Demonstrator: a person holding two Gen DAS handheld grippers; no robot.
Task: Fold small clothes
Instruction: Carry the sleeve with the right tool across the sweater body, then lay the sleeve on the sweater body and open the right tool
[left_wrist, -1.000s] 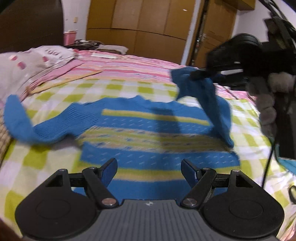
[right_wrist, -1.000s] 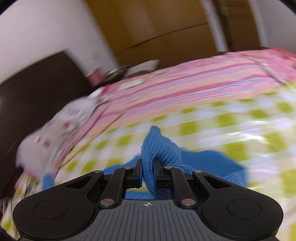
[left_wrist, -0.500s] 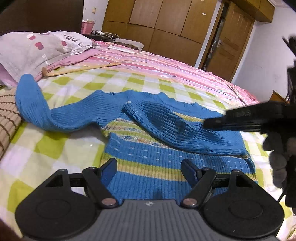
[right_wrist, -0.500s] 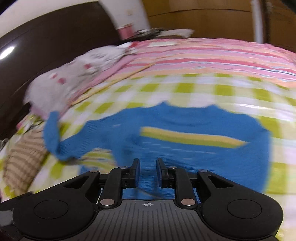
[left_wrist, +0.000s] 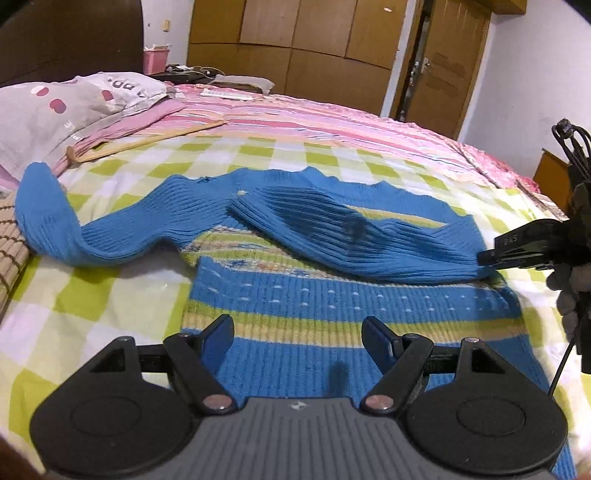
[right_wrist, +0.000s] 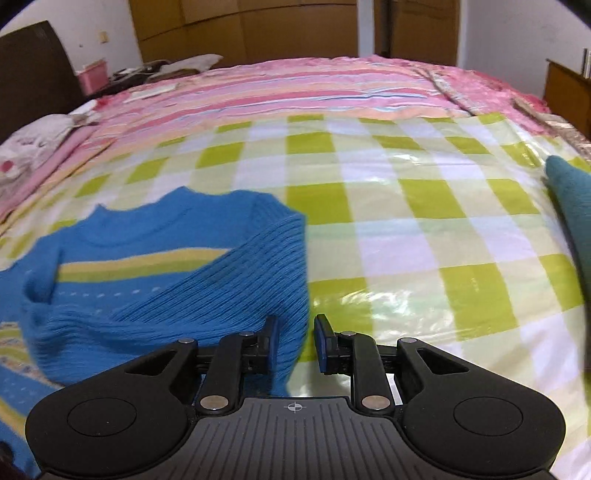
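Blue striped sweater spread on the bed, one sleeve folded across its chest

The sweater lies flat on the green-checked bedspread, its hem nearest the left claw, which hangs released just above the hem with nothing between its fingers. The folded sleeve runs across the sweater's chest to the shoulder edge, where the right claw sits released, fingers parted with the fold's edge lying between them. The other sleeve trails off the sweater's far side toward a grey pillow
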